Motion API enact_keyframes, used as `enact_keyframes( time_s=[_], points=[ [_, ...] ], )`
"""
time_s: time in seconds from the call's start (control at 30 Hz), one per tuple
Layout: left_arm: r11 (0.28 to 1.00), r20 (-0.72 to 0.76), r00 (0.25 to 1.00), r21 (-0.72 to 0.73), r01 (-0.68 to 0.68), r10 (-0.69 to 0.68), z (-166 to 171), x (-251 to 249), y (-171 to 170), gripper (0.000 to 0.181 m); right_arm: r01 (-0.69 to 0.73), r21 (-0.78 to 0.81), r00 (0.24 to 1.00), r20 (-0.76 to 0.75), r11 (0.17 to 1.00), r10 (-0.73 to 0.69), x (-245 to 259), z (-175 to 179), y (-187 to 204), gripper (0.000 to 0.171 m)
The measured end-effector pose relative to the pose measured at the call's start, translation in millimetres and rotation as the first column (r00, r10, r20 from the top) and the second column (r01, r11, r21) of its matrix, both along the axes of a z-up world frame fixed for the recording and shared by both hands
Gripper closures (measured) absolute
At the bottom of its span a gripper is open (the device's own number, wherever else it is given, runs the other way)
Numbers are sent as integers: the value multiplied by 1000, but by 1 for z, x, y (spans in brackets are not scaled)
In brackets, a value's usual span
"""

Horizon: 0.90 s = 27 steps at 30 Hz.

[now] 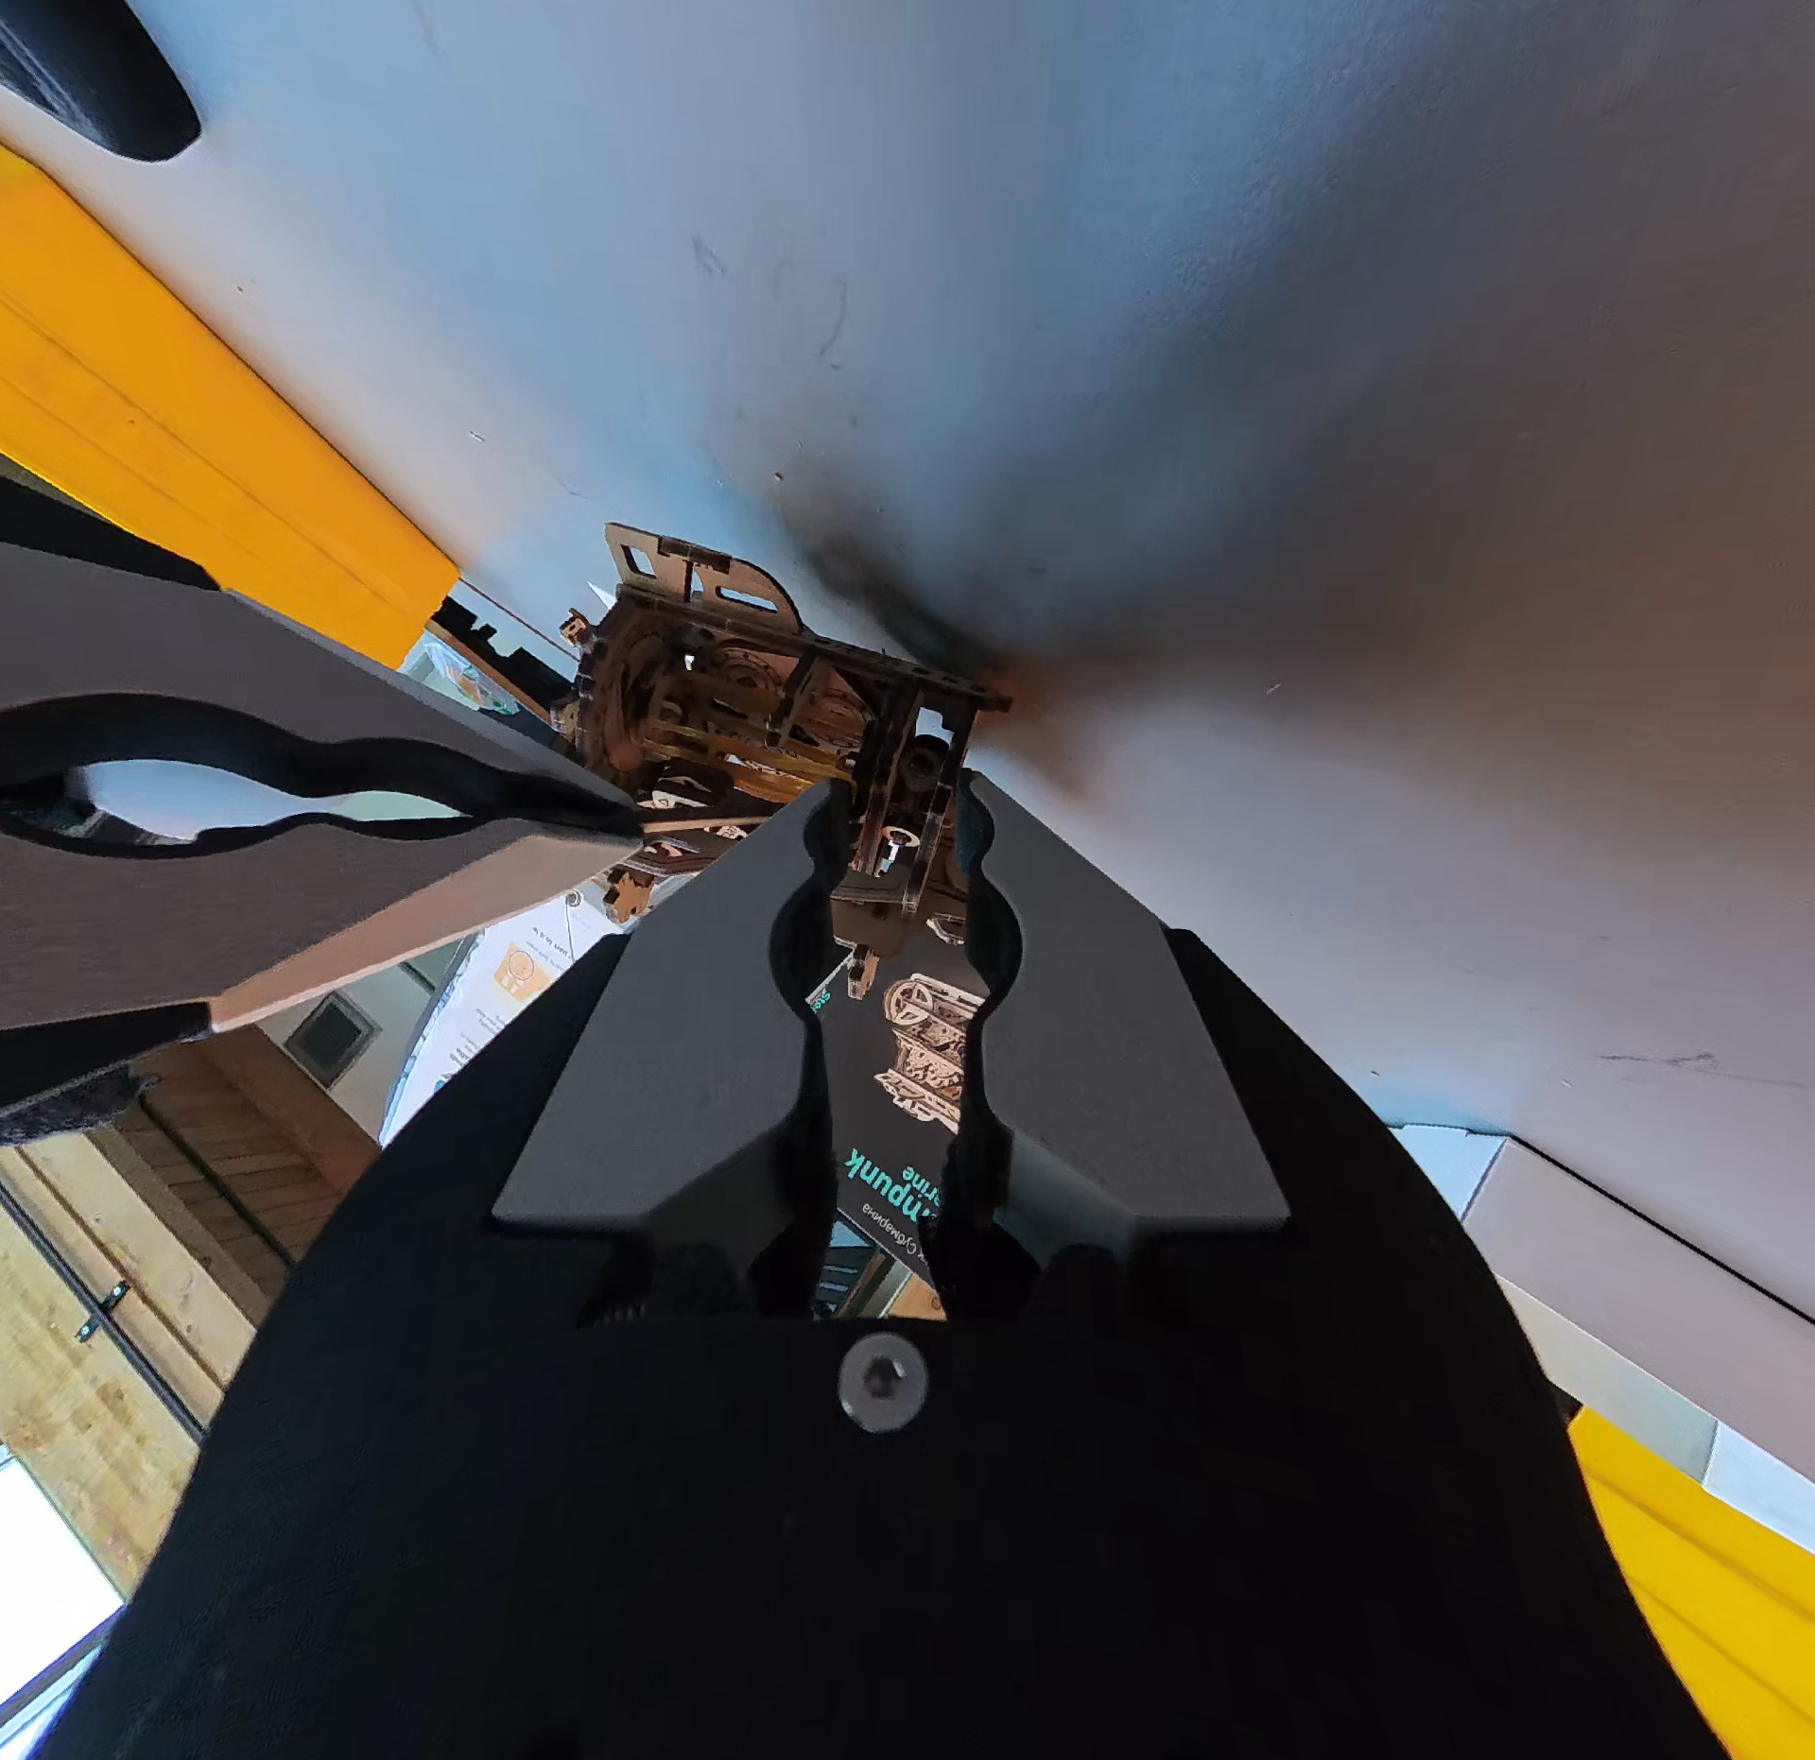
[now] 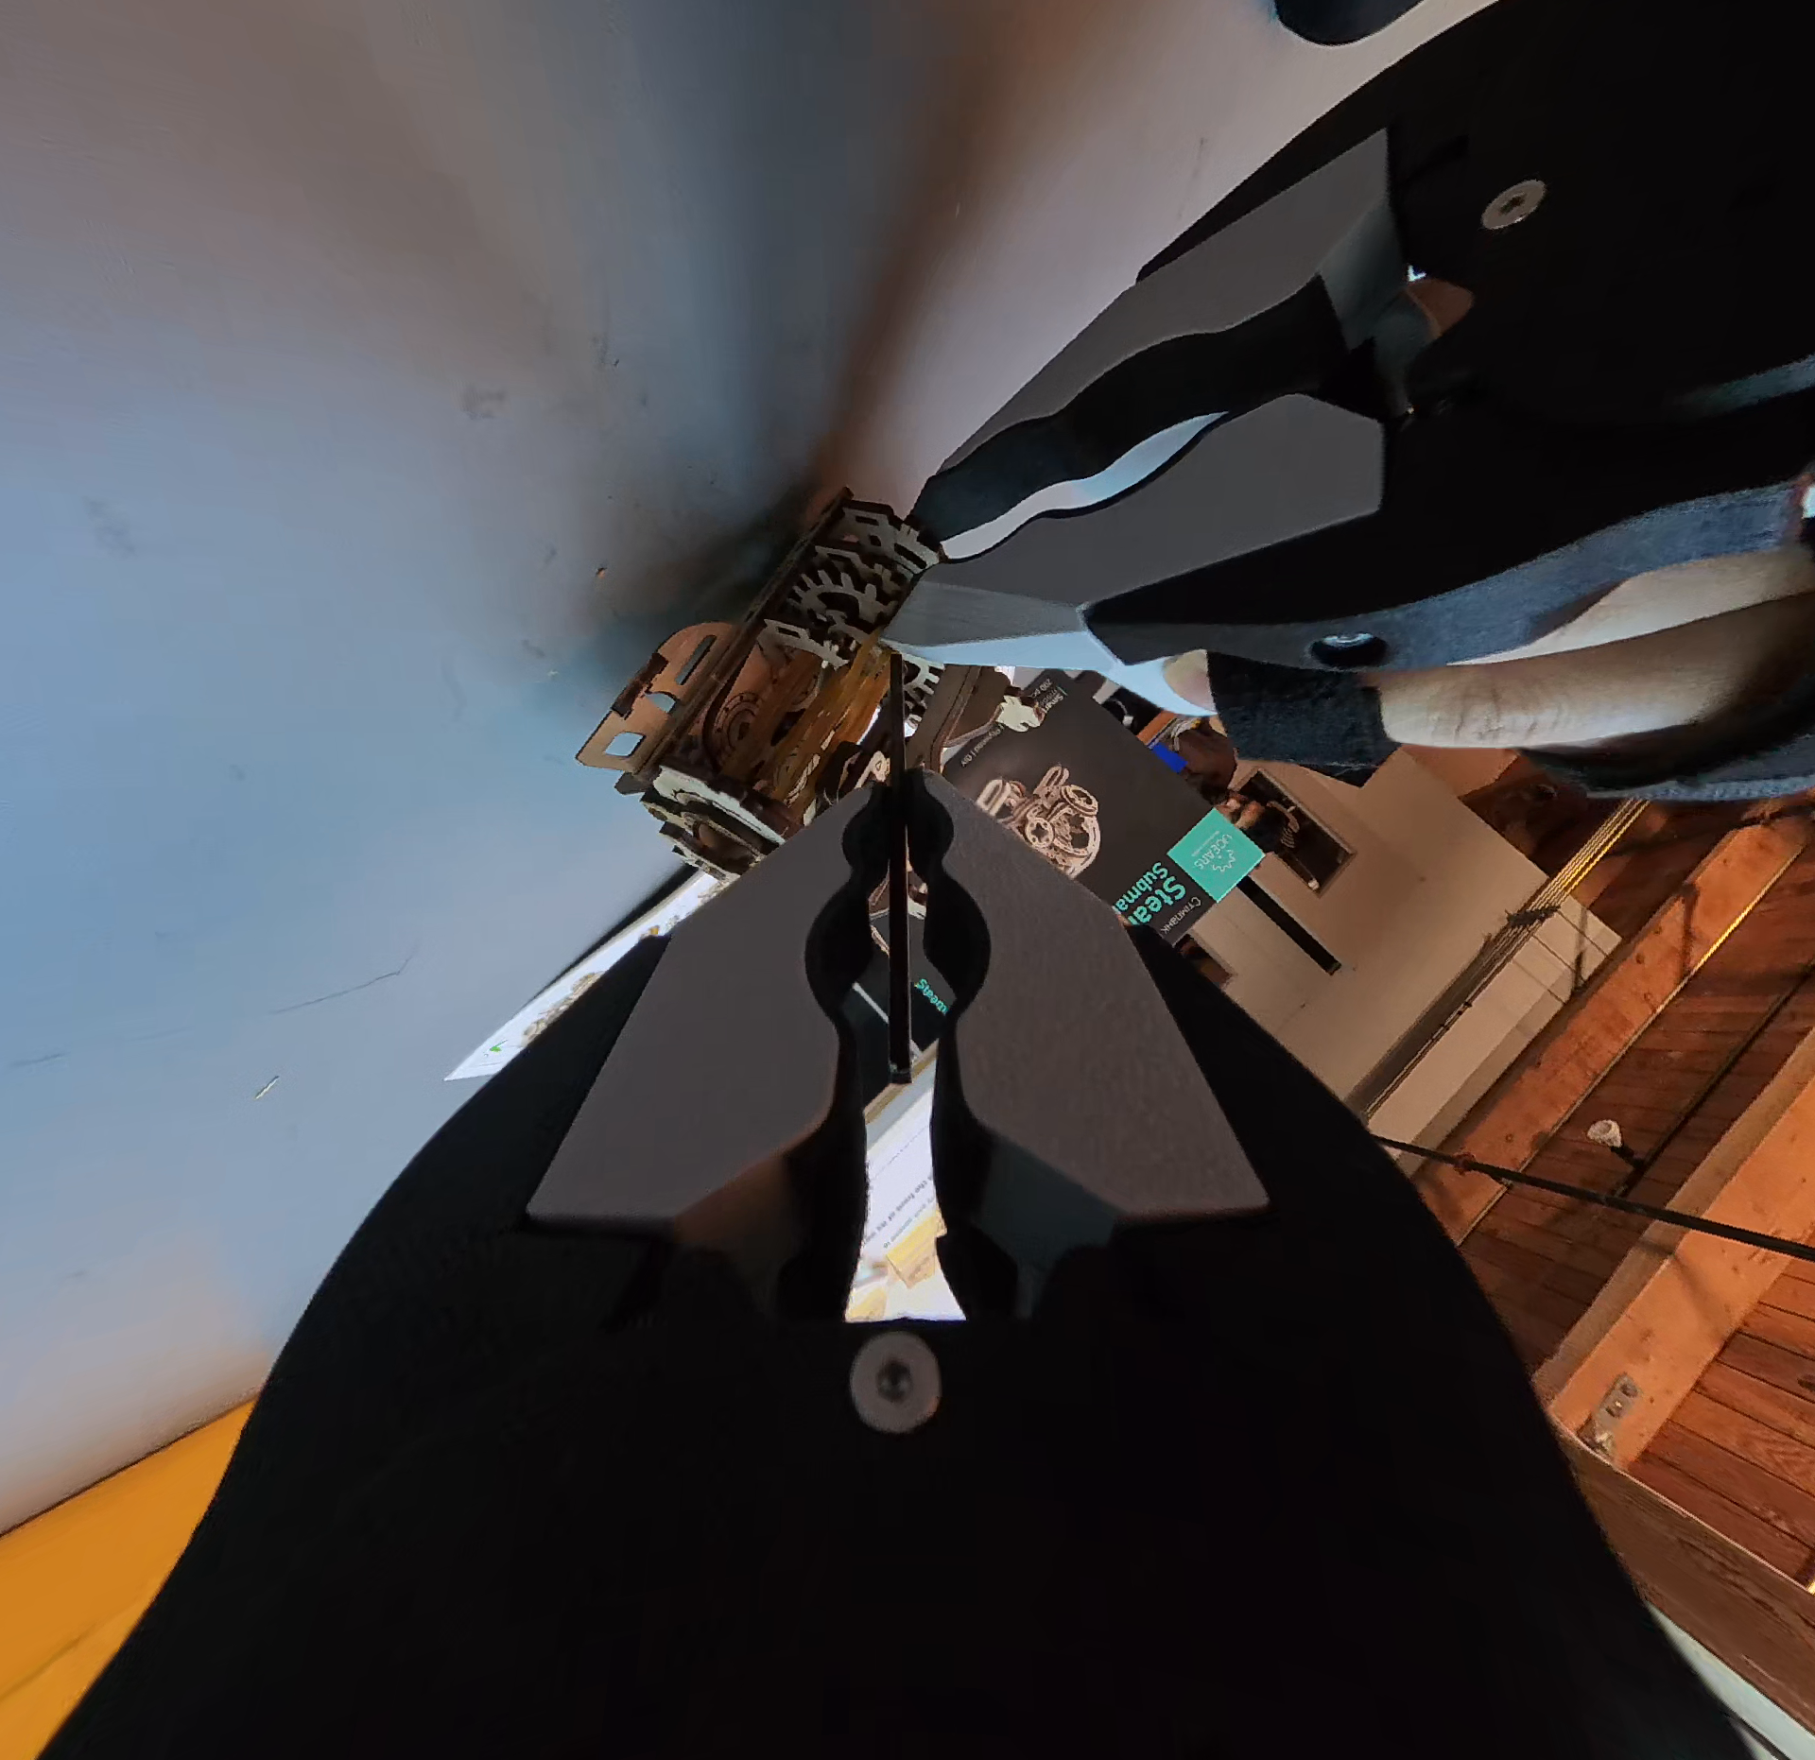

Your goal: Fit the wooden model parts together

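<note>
Pinching a thin flat wooden part [image 2: 898,888] edge-on between its fingertips, the right gripper [image 2: 899,800] points toward 12 o'clock. The left gripper [image 1: 904,809] is clamped on the near end of the wooden model [image 1: 776,692], which sits just beyond the tips, held against a pale table [image 1: 1080,289]. In the right wrist view the left gripper enters from 2 o'clock. A dark printed box [image 2: 1090,809] stands beyond at 1 o'clock.

Black tool [image 1: 899,809] bodies, grey wavy-edged fingers [image 1: 687,1025], silver screw [image 1: 882,1382]
</note>
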<state>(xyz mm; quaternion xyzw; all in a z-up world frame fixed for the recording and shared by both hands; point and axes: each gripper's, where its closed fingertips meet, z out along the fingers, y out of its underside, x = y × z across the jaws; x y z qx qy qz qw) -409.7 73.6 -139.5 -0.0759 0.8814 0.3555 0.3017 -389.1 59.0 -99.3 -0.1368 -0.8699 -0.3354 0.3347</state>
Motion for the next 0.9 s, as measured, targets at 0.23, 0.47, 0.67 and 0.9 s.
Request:
enact_keyframes(
  time_s=[0.23, 0.47, 0.67, 0.9],
  points=[
    [1000, -1, 1000, 2, 6, -6, 0, 0, -1, 162, -41, -20, 999, -5, 999, 41, -2, 0, -3, 170],
    [1000, 3, 1000, 4, 6, -6, 1, -1, -1, 163, 6, -6, 1000, -4, 1000, -6, 0, 2, 1, 169],
    [1000, 6, 1000, 6, 5, -5, 2, -2, 0, 163, 105, -77, 992, -59, 991, -110, 6, 6, -2, 169],
    [1000, 2, 1000, 10, 6, -6, 2, -1, 0, 163, 141, -62, 989, -34, 988, -143, 14, 8, -9, 169]
  ],
)
